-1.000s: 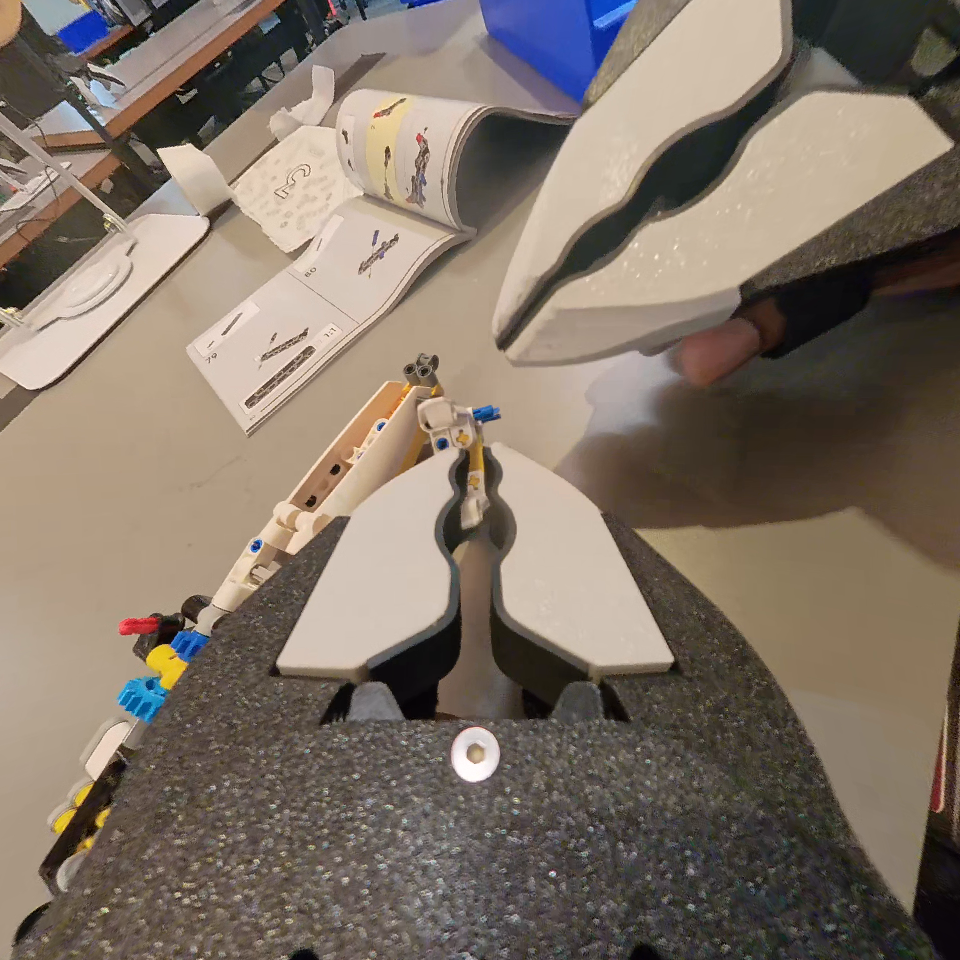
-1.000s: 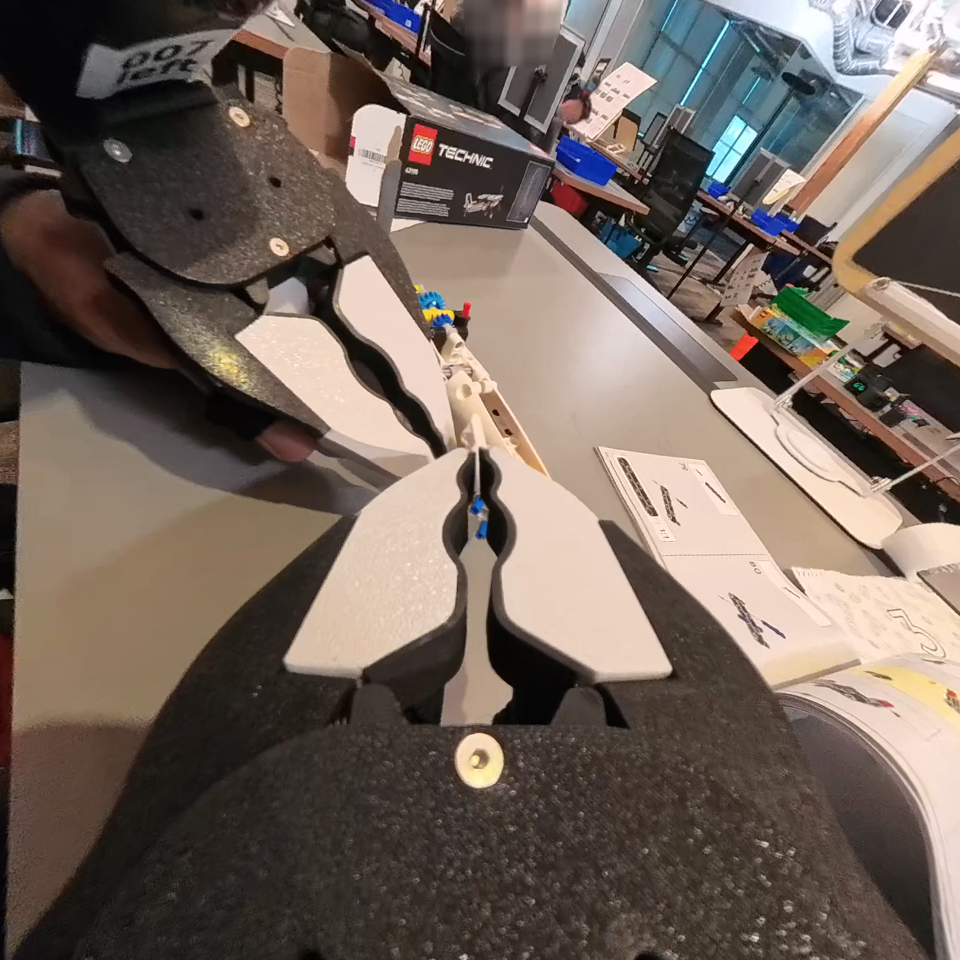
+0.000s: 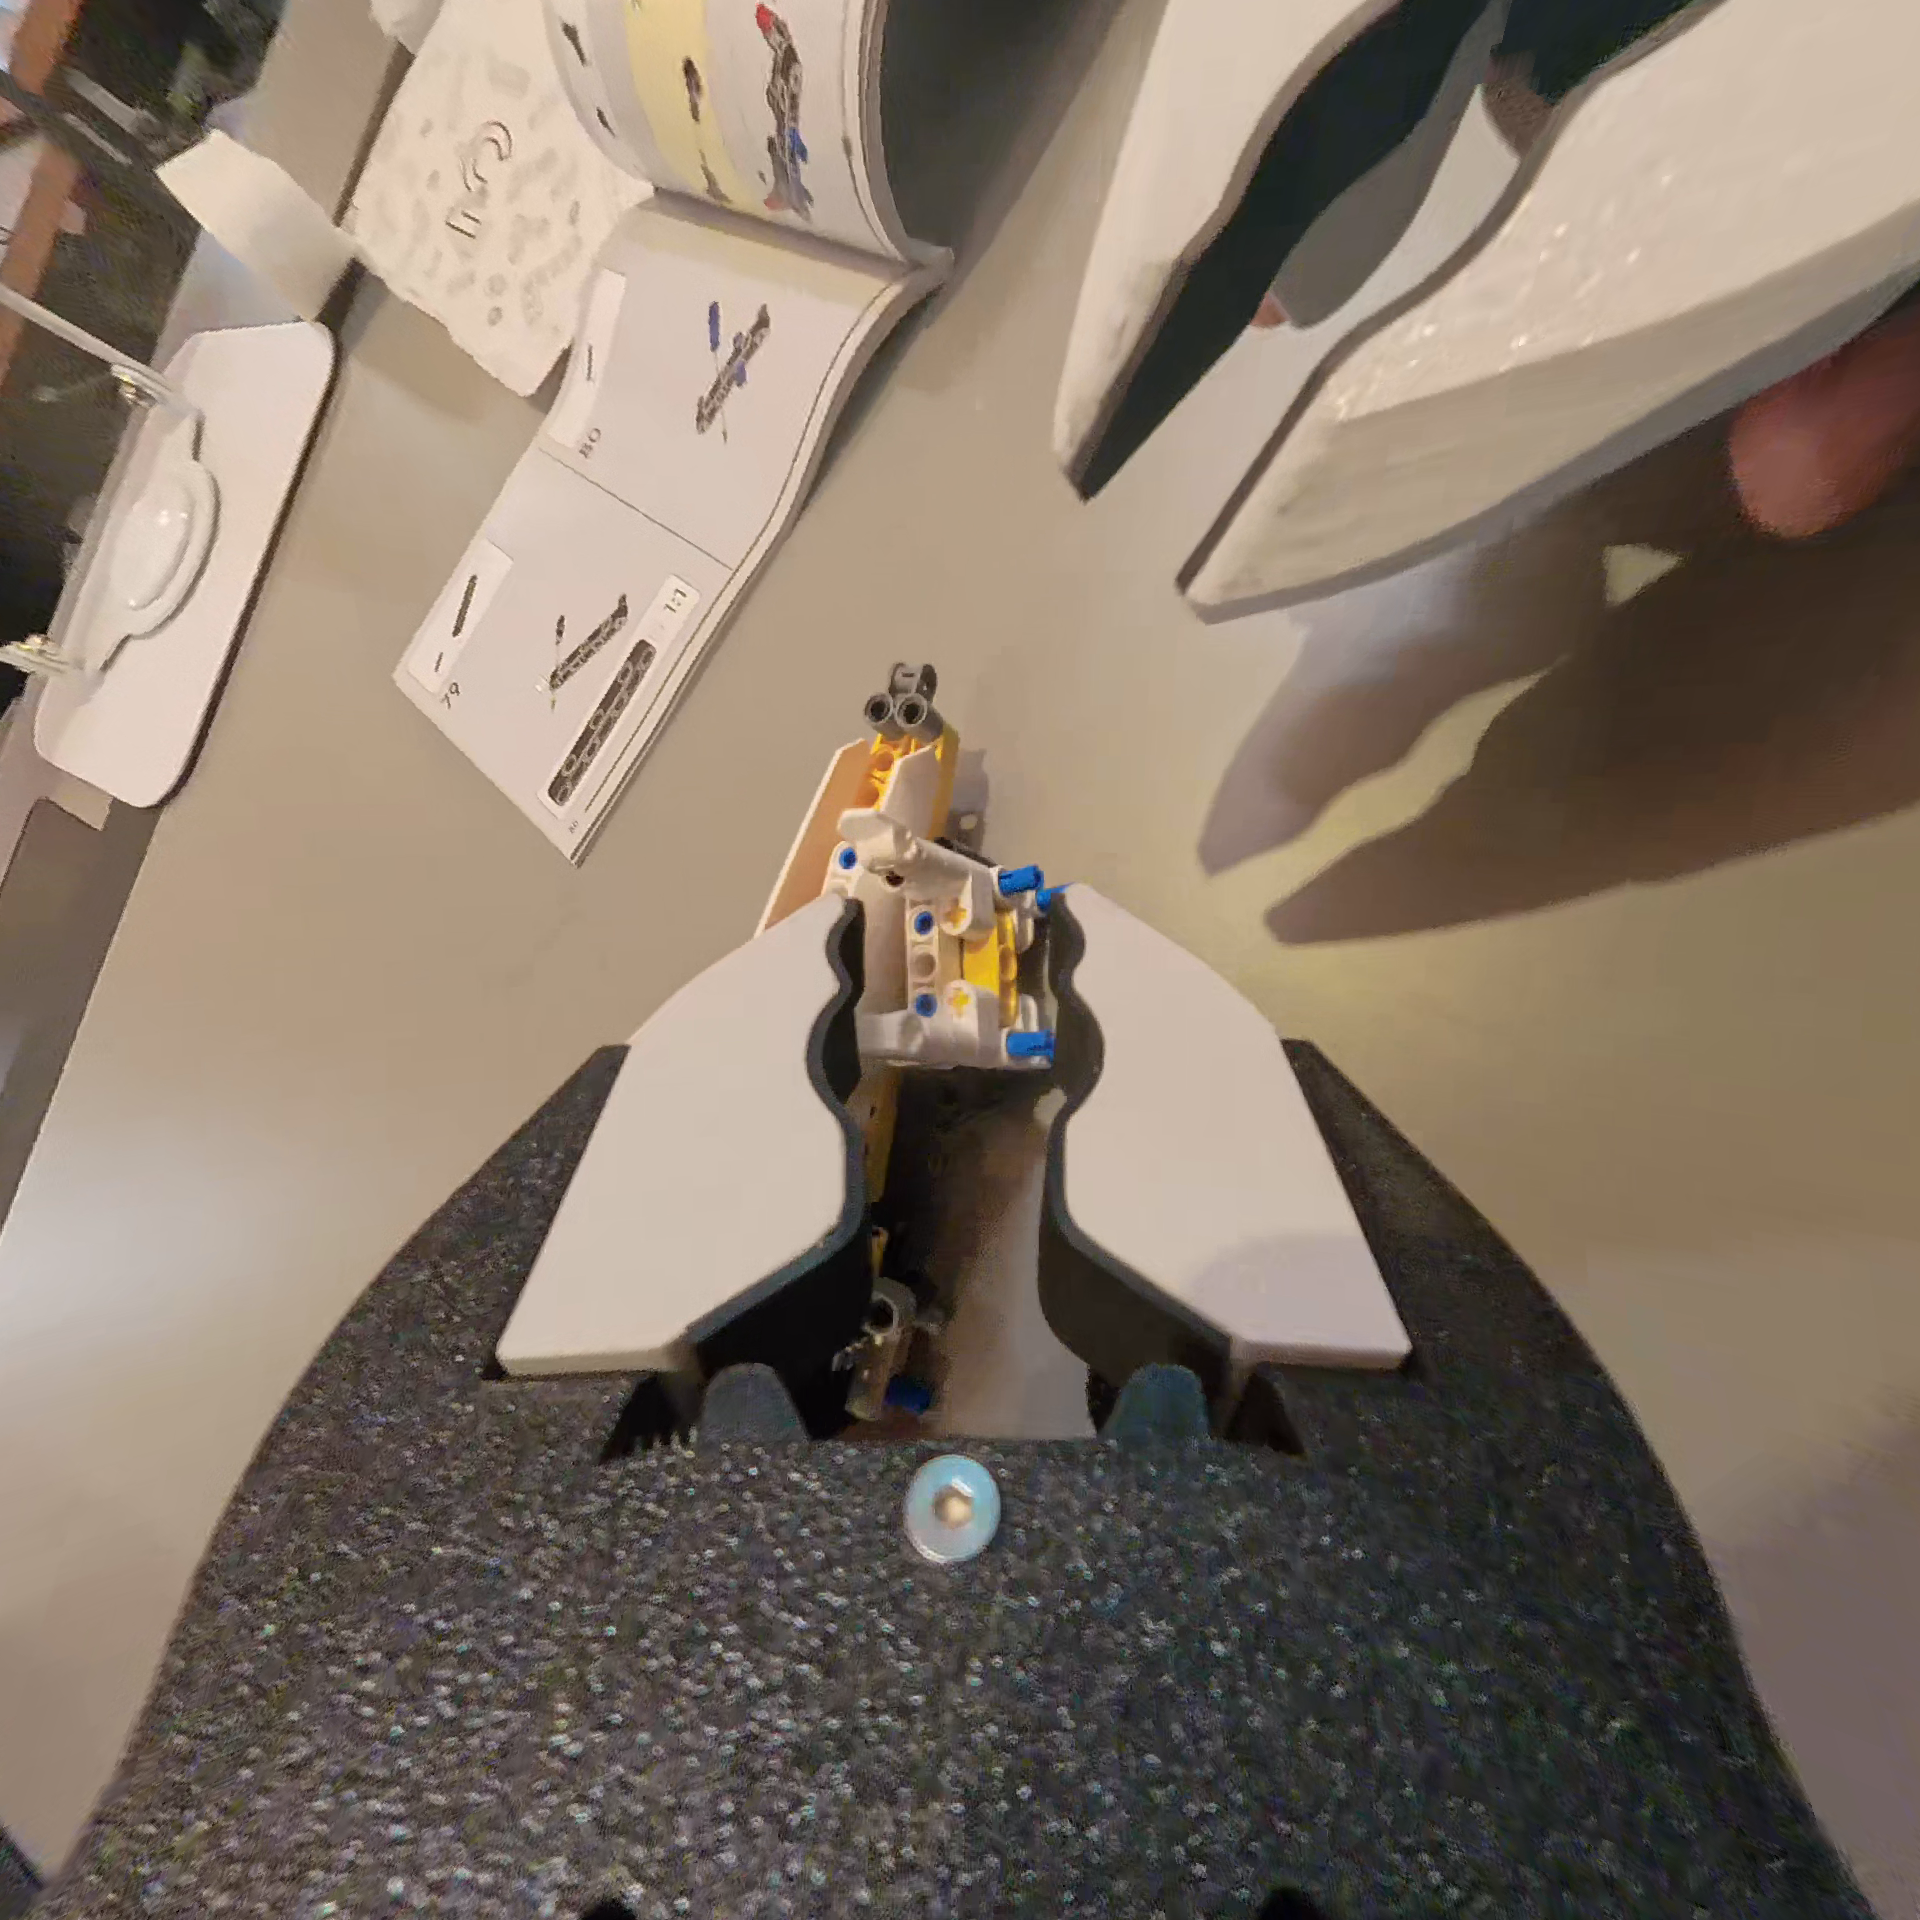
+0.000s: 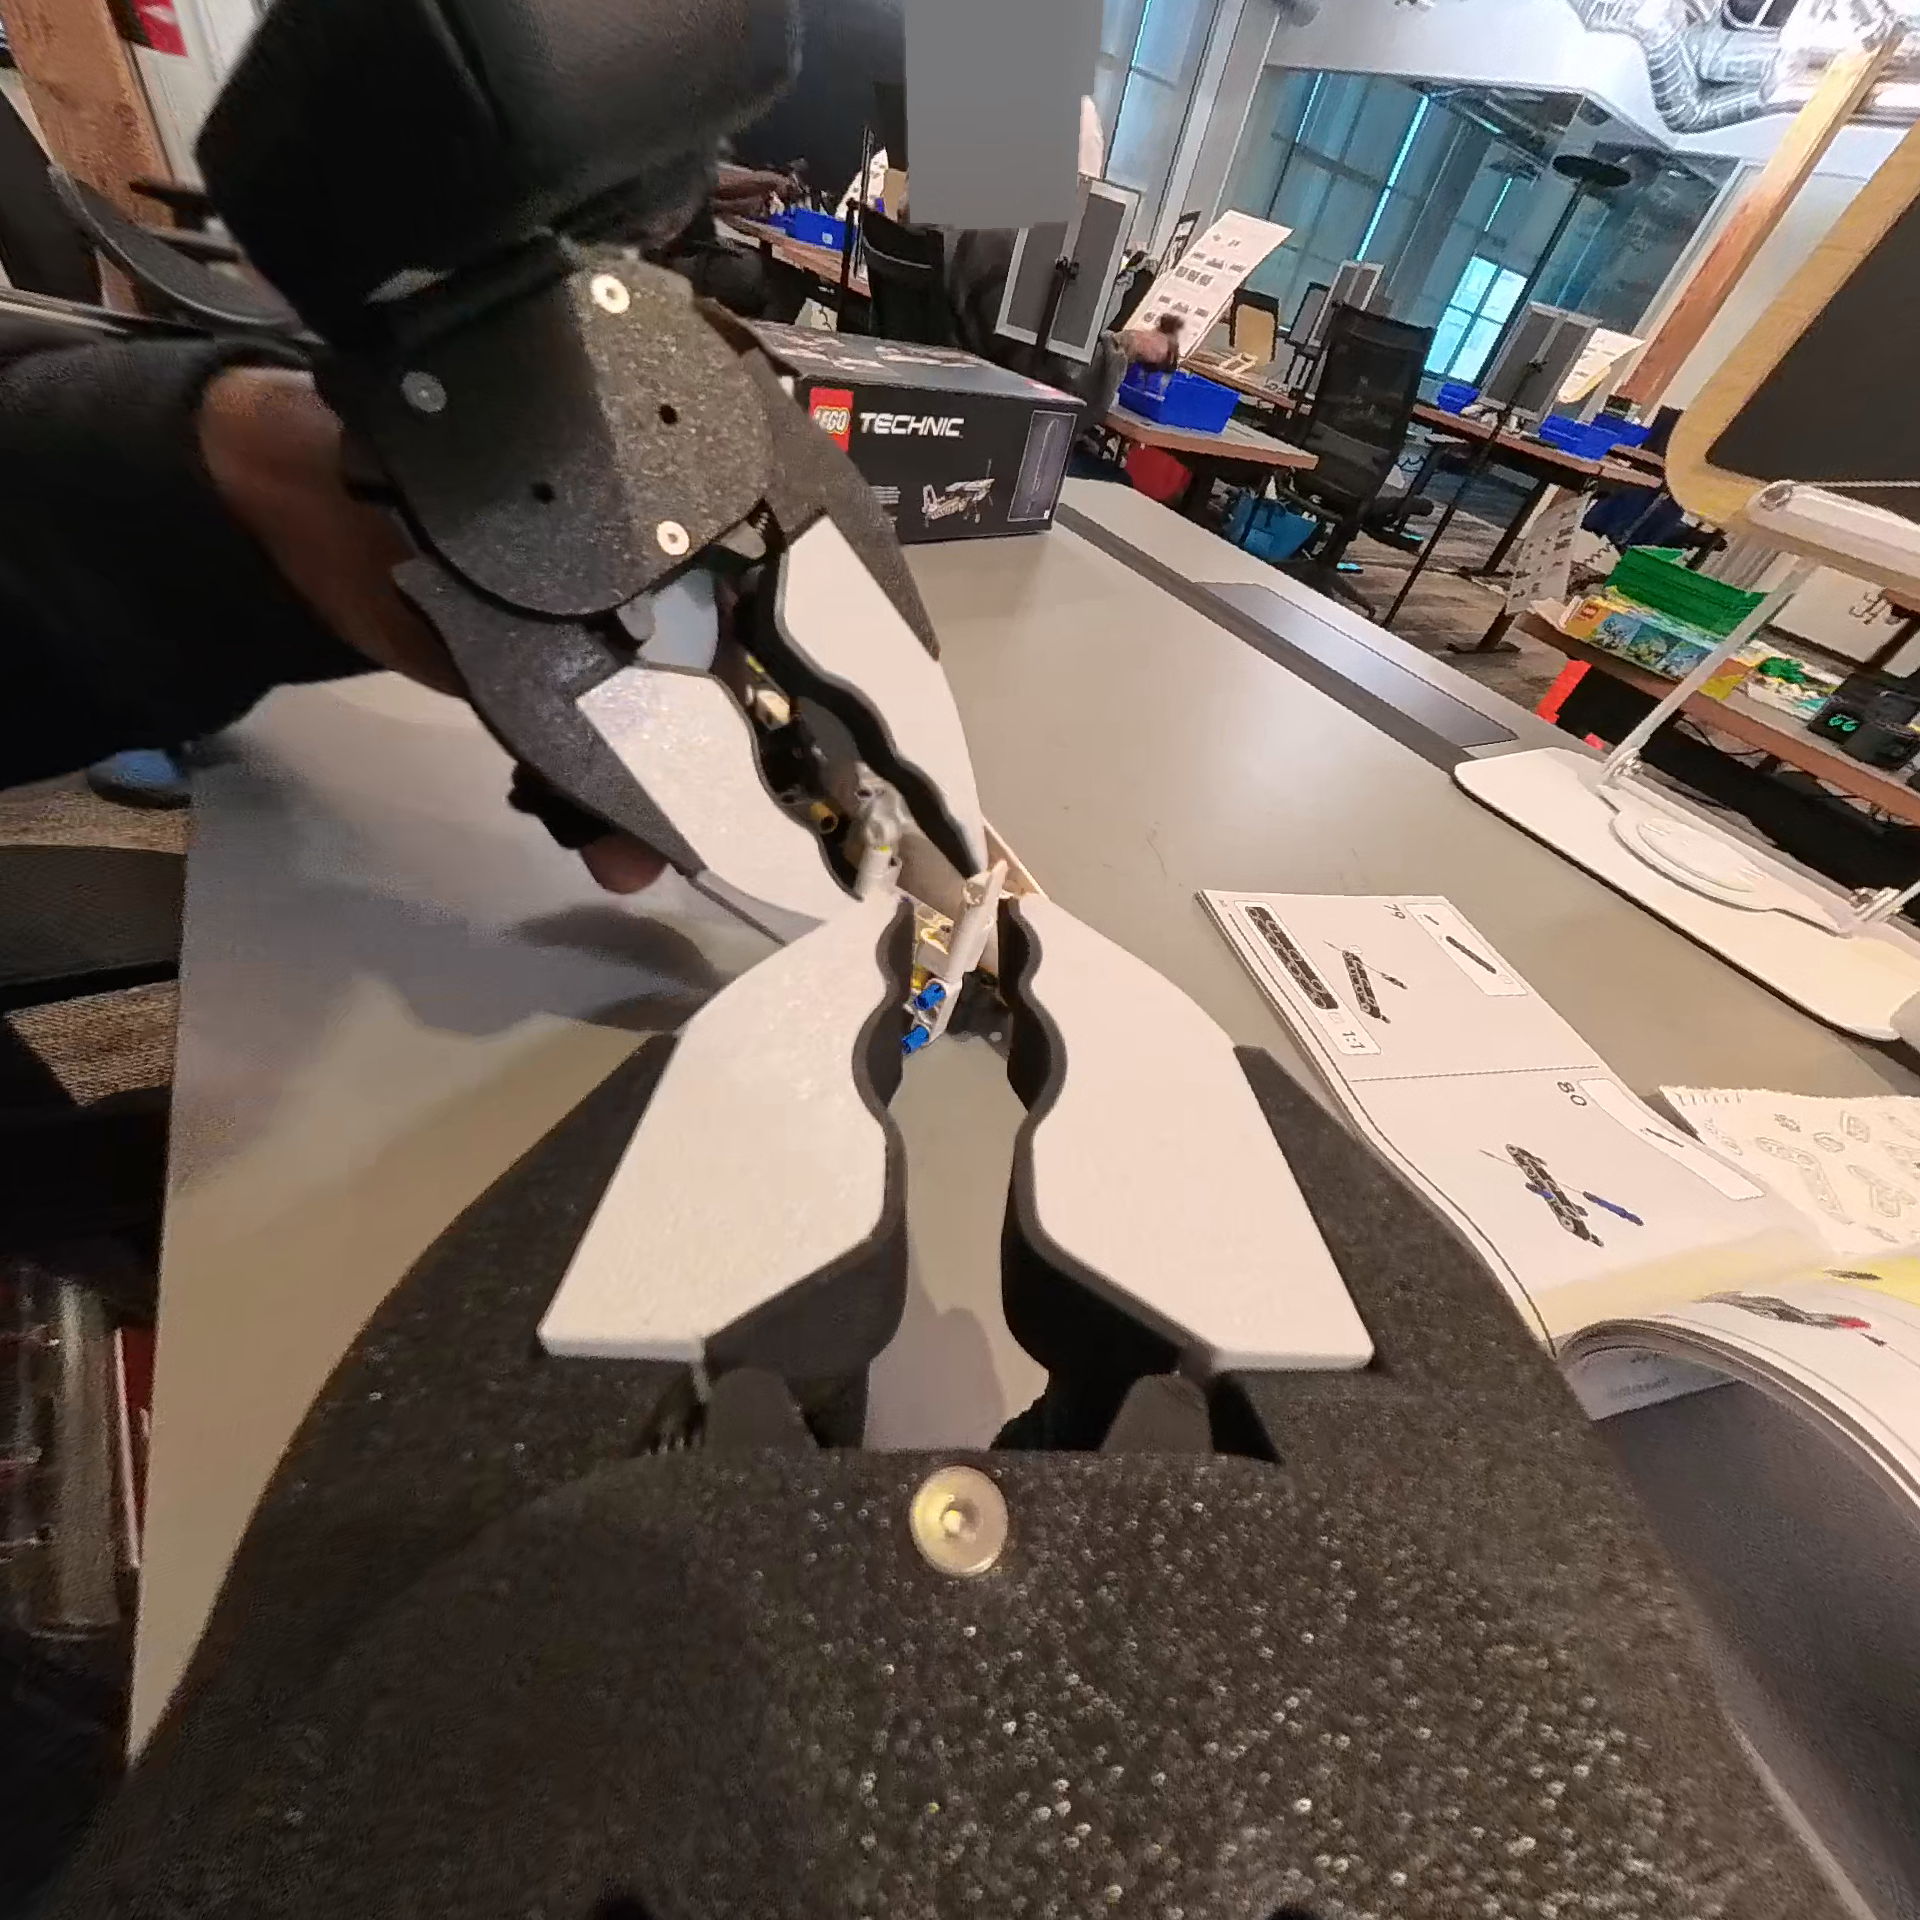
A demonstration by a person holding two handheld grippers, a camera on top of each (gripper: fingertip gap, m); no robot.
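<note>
A white and yellow brick model with blue pins (image 3: 935, 977) lies on the grey table (image 3: 312, 1039). My left gripper (image 3: 951, 904) is open and tilted down over it. The model's white block sits between the pads, and its blue pins lie close by the right fingertip (image 3: 1081, 914). I cannot see the pads pressing on it. The right wrist view shows the left gripper (image 4: 883, 883) astride the model (image 4: 956, 956). My right gripper (image 4: 956, 914) is open and empty. It hangs above the table, beyond and to the right of the model, as the left wrist view shows (image 3: 1138, 540).
An open instruction booklet (image 3: 665, 499) lies beyond the model, with a loose printed sheet (image 3: 488, 208) beside it. A white lamp base (image 3: 177, 540) stands at the left. A black toy box (image 4: 935, 447) stands at the table's far end. A person's hand holds each gripper. About 7 cm separates my left fingertips from my right.
My left jaws opened off the thin yellow part and moved forward over the model's wider white block. My right jaws went from shut to open. Both views tilted down and closer.
</note>
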